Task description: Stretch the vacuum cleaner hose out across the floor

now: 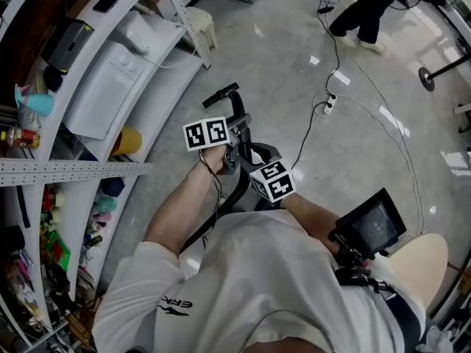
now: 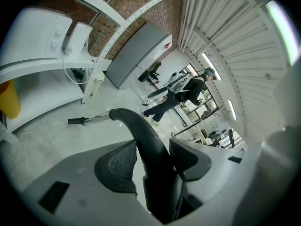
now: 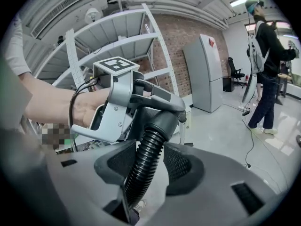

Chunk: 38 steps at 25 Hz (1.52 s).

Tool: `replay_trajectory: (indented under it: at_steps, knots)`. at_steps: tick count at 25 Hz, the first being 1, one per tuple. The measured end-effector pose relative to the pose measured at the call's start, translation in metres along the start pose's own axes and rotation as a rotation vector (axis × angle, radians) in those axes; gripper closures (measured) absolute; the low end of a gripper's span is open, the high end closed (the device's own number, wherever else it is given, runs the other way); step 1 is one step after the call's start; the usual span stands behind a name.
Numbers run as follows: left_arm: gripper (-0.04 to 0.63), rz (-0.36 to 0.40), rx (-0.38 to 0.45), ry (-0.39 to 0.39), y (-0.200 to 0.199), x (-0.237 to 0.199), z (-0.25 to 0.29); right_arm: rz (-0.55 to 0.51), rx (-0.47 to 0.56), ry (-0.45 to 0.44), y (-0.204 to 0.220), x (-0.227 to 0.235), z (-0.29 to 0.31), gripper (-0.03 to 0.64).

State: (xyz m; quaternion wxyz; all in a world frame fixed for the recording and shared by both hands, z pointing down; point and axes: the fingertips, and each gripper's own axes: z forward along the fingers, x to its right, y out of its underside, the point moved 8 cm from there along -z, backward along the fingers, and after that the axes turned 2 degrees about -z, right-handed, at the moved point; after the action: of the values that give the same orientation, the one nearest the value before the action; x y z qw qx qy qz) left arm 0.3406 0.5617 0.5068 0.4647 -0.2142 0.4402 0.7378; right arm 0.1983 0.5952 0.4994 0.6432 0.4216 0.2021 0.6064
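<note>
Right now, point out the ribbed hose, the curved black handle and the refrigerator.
ribbed hose (image 3: 142, 166), right gripper view, mid-length of its ribbed part
curved black handle (image 2: 146, 133), left gripper view, smooth shaft below its bend
refrigerator (image 3: 209, 72), right gripper view, middle of its front

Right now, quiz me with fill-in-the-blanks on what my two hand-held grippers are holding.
The right hand-held gripper is shut on the ribbed black ____.
The left hand-held gripper clamps the smooth curved handle, coloured ____.
The fridge stands against a ____ wall.
Missing: hose; black; brick.
</note>
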Motion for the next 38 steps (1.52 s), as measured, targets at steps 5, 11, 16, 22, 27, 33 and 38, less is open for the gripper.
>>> replay_trajectory:
  at_steps: [5, 11, 16, 22, 27, 33, 38]
  knots:
    - [0.378, 0.01, -0.001, -0.015, -0.007, 0.023, 0.037, 0.003, 0.009, -0.01, -0.003, 0.041, -0.014, 0.44]
    - [0.384, 0.029, -0.01, -0.019, -0.023, 0.042, 0.072, 0.011, 0.017, -0.001, -0.012, 0.079, -0.02, 0.439]
    - [0.39, 0.016, -0.032, -0.004, -0.038, 0.043, 0.103, 0.014, 0.01, 0.01, -0.019, 0.107, -0.013, 0.44]
    - [0.391, -0.052, -0.079, 0.015, -0.06, 0.027, 0.141, 0.035, -0.023, 0.012, -0.031, 0.14, 0.007, 0.44]
    - [0.396, -0.07, -0.135, 0.008, -0.083, 0.014, 0.173, 0.058, -0.05, 0.017, -0.043, 0.167, 0.03, 0.44]
    - [0.4, -0.055, -0.158, 0.007, -0.111, 0.008, 0.206, 0.064, -0.079, 0.016, -0.059, 0.2, 0.052, 0.44]
    - [0.405, -0.058, -0.141, -0.009, -0.132, 0.014, 0.235, 0.042, -0.099, -0.019, -0.072, 0.236, 0.06, 0.44]
